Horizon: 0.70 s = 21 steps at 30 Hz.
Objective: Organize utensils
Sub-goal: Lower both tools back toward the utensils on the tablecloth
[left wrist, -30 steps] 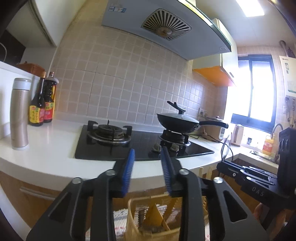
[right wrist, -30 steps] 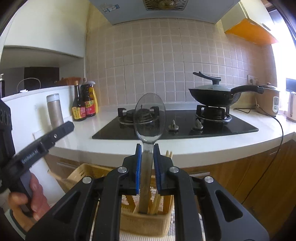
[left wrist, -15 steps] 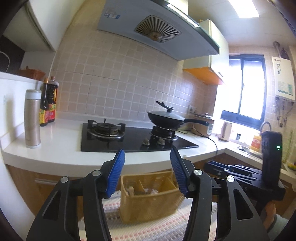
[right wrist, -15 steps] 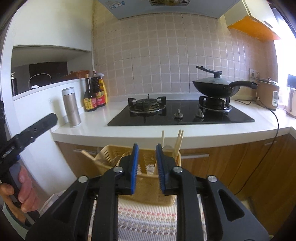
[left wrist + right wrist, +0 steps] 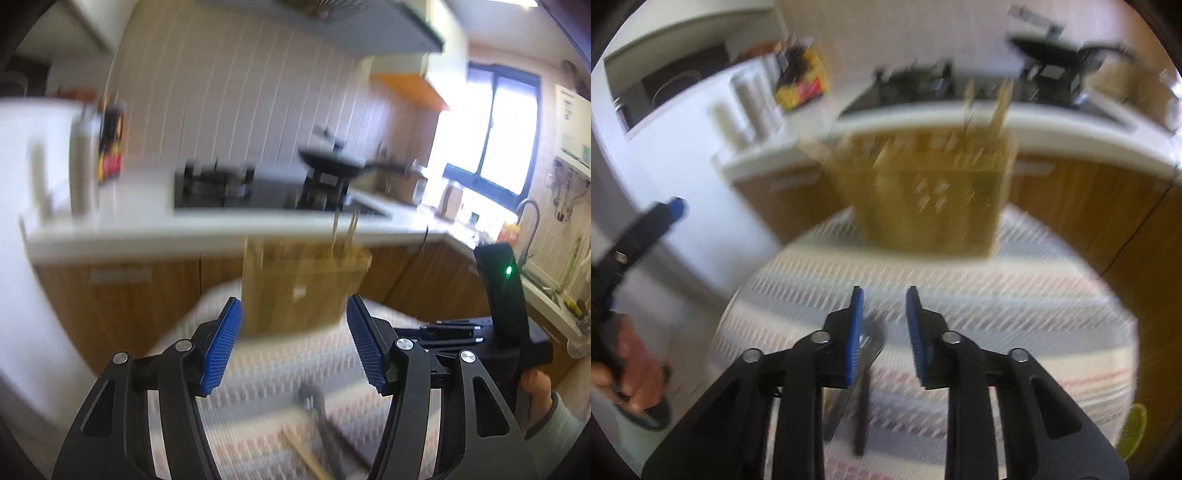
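Both grippers swung down from basket [image 5: 923, 199] toward striped mat [image 5: 1015, 314]. Left gripper [image 5: 293, 343] fingers wide apart, right gripper [image 5: 884, 332] narrower gap, nothing held. Dark utensil [image 5: 862, 413] to be straddled squarely.

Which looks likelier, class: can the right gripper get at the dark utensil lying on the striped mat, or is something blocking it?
Probably yes. The right gripper has open, empty jaws just above the dark utensil on the striped mat; nothing visibly lies between, though blur hides detail.

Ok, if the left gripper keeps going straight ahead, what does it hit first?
Probably the basket: it sits centred beyond the open left gripper, on the striped mat. The frame is blurred, so depth is unclear.
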Motion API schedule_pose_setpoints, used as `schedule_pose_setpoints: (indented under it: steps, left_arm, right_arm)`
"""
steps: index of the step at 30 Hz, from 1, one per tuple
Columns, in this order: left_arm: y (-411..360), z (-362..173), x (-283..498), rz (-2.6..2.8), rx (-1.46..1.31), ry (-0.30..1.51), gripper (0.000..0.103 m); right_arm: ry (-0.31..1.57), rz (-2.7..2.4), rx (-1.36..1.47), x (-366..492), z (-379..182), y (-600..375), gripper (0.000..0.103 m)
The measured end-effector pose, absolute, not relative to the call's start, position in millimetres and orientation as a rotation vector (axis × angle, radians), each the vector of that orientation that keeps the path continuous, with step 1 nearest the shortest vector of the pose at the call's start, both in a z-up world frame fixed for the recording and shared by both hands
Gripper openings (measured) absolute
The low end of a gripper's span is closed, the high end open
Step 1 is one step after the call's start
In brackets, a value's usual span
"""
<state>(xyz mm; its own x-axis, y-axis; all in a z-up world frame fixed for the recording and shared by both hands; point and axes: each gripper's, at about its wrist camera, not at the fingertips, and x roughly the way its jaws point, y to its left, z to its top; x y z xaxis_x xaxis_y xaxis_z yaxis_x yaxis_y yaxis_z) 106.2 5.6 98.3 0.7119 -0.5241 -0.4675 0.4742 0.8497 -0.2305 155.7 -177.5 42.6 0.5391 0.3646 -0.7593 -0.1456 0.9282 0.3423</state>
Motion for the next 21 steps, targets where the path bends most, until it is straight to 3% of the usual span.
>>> schedule_pose_setpoints:
  steps: [2, 8, 13, 21]
  left_arm:
    - [8, 73, 103, -0.564, -0.115, 0.62, 0.057]
    - [0, 1, 102, -0.53, -0.082, 0.851, 0.057]
    - [-7, -37, 98, -0.513, -0.044, 0.96, 0.057]
    - [-10, -58, 83, -0.514, -0.006, 1.001, 0.054]
  right_arm:
    - [1.019, 0.315, 0.244, 152, 23, -169, 0.042]
    - [1.156, 0.341, 0.222, 144, -21, -145, 0.042]
    - [1.189, 0.354, 0.182, 136, -45, -129, 0.025]
    - [1.143, 0.342, 0.108, 114, -61, -112, 0.022]
